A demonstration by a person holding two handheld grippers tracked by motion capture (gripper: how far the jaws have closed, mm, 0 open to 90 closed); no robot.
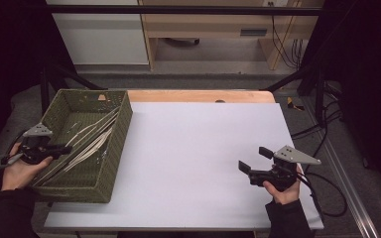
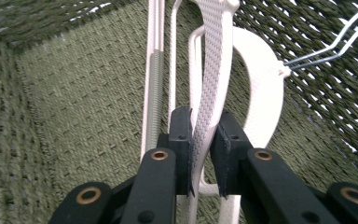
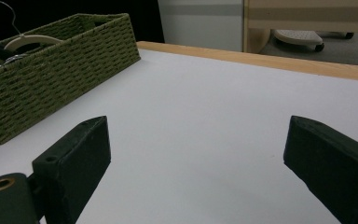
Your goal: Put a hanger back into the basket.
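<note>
The left tool [image 2: 204, 154] clamps a white textured plastic hanger [image 2: 212, 88] inside the green woven basket [image 1: 114, 153] at nine o'clock; neighbouring hangers could snag when lifted. The right tool [image 3: 196, 172] gapes empty.

The left gripper [image 1: 54, 148], held in the left hand [image 1: 17, 171] at the table's left edge, has its jaws nearly closed. The right gripper [image 1: 252, 159], in the right hand [image 1: 283, 191] near the front right corner, rests with jaws spread wide.
</note>
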